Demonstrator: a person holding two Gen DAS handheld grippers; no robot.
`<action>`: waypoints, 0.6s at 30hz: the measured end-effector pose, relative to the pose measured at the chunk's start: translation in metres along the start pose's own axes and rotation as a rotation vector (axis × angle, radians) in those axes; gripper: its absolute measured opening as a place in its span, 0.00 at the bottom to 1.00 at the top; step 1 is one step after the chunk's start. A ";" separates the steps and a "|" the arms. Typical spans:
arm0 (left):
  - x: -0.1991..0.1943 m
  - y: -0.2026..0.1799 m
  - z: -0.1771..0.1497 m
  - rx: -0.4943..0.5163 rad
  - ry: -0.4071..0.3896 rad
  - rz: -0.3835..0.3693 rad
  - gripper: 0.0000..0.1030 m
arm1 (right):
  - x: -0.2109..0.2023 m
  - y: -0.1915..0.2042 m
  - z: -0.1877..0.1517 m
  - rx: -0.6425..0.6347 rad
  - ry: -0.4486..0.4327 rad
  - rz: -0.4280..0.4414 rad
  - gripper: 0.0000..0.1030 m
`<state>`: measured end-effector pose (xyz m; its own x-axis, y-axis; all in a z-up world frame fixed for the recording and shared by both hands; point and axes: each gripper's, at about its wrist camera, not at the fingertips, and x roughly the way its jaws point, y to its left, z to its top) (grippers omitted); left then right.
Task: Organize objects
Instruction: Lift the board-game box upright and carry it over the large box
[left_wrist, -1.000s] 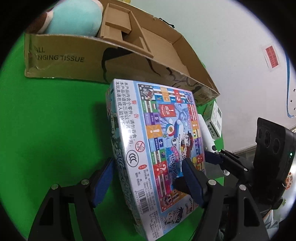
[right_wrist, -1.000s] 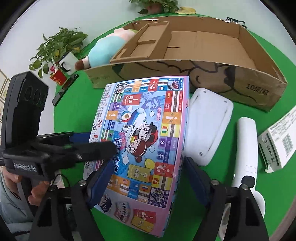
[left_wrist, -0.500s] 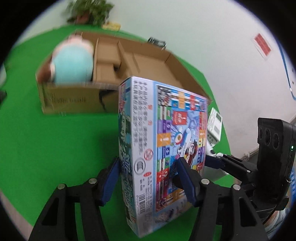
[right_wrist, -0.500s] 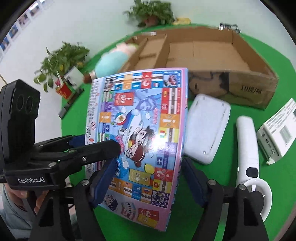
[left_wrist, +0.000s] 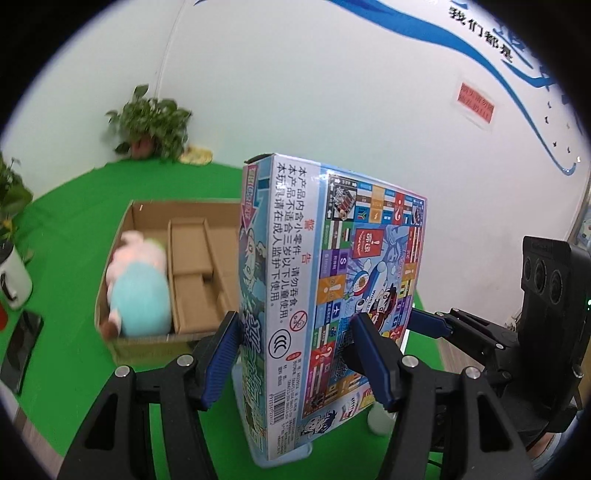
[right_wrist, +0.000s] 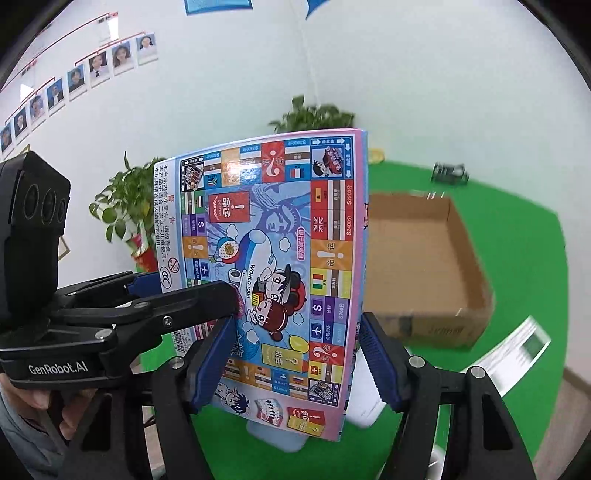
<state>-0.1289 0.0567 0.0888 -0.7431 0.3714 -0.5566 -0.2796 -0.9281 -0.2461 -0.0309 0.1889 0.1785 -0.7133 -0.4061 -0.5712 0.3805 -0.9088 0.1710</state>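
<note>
Fingers, both pairs: I had the left gripper (left_wrist: 295, 358) clamped across the thickness of the board game box (left_wrist: 325, 302), one blue pad on the spine side, one on the printed face; the right gripper (right_wrist: 295, 363) pinched the same box at its lower end. Item held upright in the air above the green table (left_wrist: 66, 258), long axis near vertical, printed face turned toward the right camera, narrow warning-text side toward the left. Beyond it, the cardboard box (left_wrist: 118, 266) sat open-topped, a plush toy (left_wrist: 138, 291) in its left compartment. Handling note, my judgement: I needed both grips matched, the box carried level over the rim and lowered into the free compartment, without skewing or crushing the thin carton.
</note>
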 end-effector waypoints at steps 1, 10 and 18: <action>0.004 0.001 0.010 0.004 -0.007 -0.006 0.59 | -0.004 -0.002 0.007 -0.006 -0.011 -0.007 0.64; 0.015 -0.012 0.063 0.084 -0.068 -0.024 0.59 | -0.020 -0.019 0.073 -0.034 -0.081 -0.053 0.64; 0.031 -0.014 0.091 0.104 -0.071 -0.019 0.59 | -0.006 -0.040 0.120 -0.020 -0.097 -0.060 0.64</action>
<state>-0.2030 0.0787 0.1473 -0.7771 0.3895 -0.4943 -0.3530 -0.9200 -0.1700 -0.1123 0.2157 0.2709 -0.7881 -0.3595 -0.4997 0.3464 -0.9300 0.1228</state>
